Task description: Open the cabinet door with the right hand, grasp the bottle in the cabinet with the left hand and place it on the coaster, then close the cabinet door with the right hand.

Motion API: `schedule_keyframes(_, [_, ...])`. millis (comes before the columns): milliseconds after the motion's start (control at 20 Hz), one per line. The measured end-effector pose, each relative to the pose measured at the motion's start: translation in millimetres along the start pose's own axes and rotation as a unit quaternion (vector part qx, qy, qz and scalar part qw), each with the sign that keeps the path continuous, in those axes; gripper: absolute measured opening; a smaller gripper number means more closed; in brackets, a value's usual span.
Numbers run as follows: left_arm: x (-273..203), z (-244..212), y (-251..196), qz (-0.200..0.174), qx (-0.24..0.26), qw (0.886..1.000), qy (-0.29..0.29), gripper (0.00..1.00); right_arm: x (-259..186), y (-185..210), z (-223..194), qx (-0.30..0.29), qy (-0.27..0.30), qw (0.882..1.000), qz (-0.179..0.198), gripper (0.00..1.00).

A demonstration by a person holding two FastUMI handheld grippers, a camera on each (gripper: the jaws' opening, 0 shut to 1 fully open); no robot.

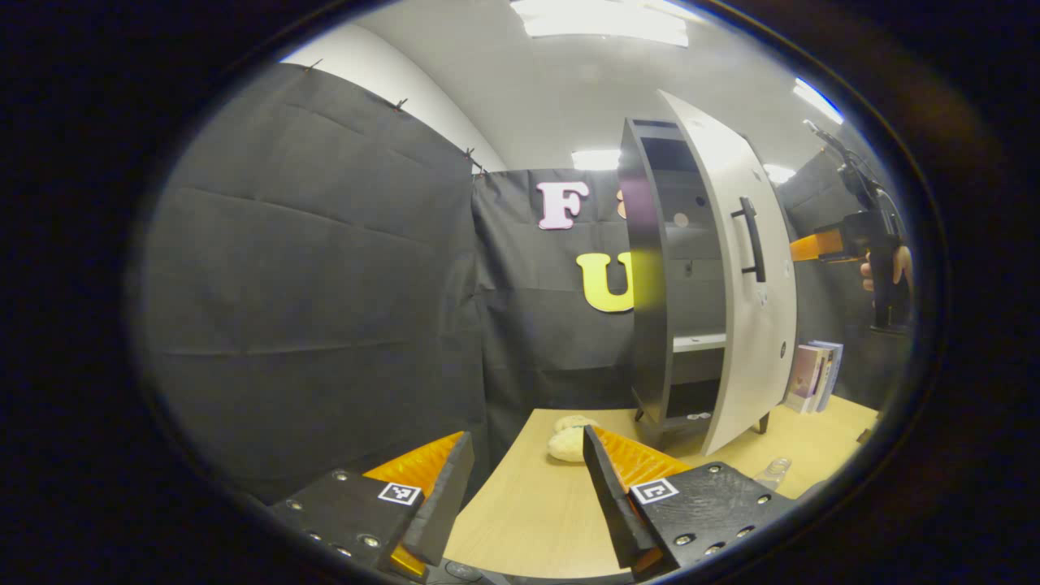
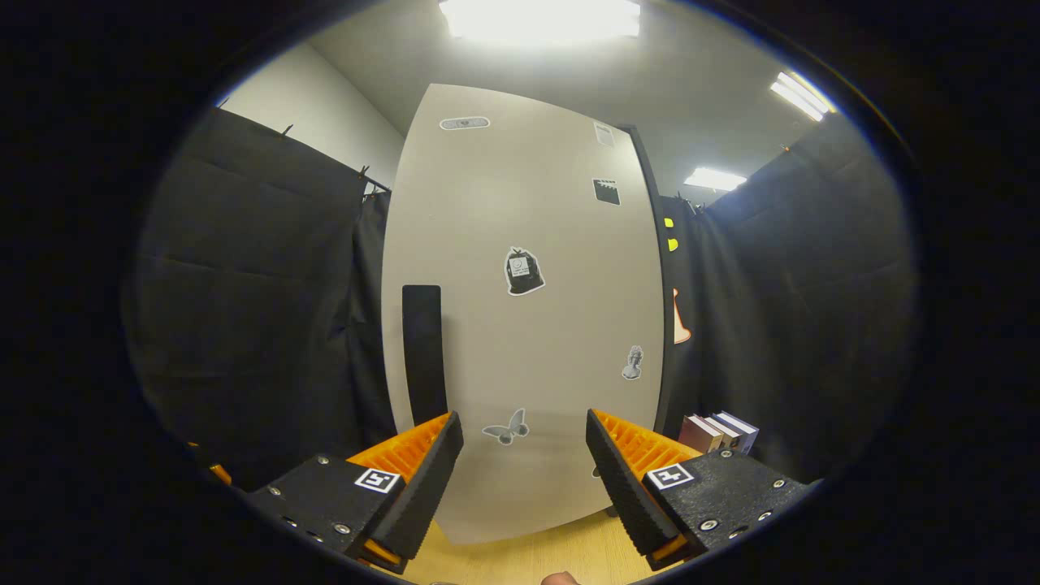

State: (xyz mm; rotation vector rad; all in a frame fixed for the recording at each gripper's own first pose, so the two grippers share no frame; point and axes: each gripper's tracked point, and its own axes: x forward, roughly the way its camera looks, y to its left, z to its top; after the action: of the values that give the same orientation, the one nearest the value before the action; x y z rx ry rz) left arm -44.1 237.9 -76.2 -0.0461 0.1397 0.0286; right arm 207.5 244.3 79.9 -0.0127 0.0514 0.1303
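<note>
Your left tool (image 1: 526,487) hangs spread and empty over the worktop (image 1: 528,520); the clear bottle (image 1: 773,470), just right of it, looks light and slippery, so grip mid-body. The cabinet door (image 1: 743,276) stands ajar; your right tool (image 2: 524,475) faces it, spread, beside the handle (image 2: 423,349).

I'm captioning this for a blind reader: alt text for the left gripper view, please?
An open cabinet door stands ajar on a wooden table, shelves visible behind. The left gripper is open and empty; the right gripper hovers by the door's handle.

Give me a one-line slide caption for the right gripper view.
Open right tool faces the cabinet door, beside its black handle; books stand at right.
</note>
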Motion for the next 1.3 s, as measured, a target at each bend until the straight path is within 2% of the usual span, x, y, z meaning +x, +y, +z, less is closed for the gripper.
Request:
schedule_keyframes(50, [0,1,-1,-0.003,-0.002,1.000,0.000,0.78,0,-3,-2,-0.005,-0.003,1.000,0.001,0.94])
schedule_keyframes(200, [-3,11,-4,-0.014,-0.005,1.000,-0.007,0.78,-15,-19,0,-0.017,-0.018,1.000,-0.001,0.95])
schedule_keyframes(400, [-23,41,-25,-0.046,-0.013,0.999,-0.020,0.77,-36,-58,6,-0.006,-0.025,1.000,-0.006,0.94])
schedule_keyframes(700, [-10,77,-124,-0.088,-0.032,0.995,-0.038,0.72,-69,-130,3,-0.007,-0.031,0.999,-0.028,0.95])
schedule_keyframes(850, [-15,89,-159,-0.101,-0.037,0.993,-0.041,0.83,-84,-160,-5,-0.005,-0.026,0.999,-0.038,0.95])
schedule_keyframes(950, [-19,97,-175,-0.105,-0.036,0.993,-0.044,0.83,-93,-178,-10,-0.011,-0.025,0.999,-0.044,0.95])
schedule_keyframes(1000, [-21,100,-182,-0.104,-0.033,0.993,-0.047,0.78,-97,-185,-11,-0.011,-0.024,0.999,-0.045,0.94])
schedule_keyframes(1050, [-20,102,-192,-0.104,-0.029,0.993,-0.048,0.78,-100,-192,-15,-0.007,-0.021,0.999,-0.046,0.95])
schedule_keyframes(1100, [-20,104,-202,-0.105,-0.026,0.993,-0.049,0.83,-102,-195,-18,-0.002,-0.018,0.999,-0.043,0.95])
schedule_keyframes(1200, [-18,106,-221,-0.105,-0.022,0.993,-0.050,0.83,-107,-201,-23,0.006,-0.014,0.999,-0.043,0.94])
schedule_keyframes(1250, [-19,104,-227,-0.107,-0.019,0.993,-0.049,0.77,-112,-202,-25,0.008,-0.016,0.999,-0.040,0.95])
schedule_keyframes(1300, [-20,106,-233,-0.108,-0.016,0.993,-0.051,0.78,-115,-203,-26,0.008,-0.020,0.999,-0.040,0.95])
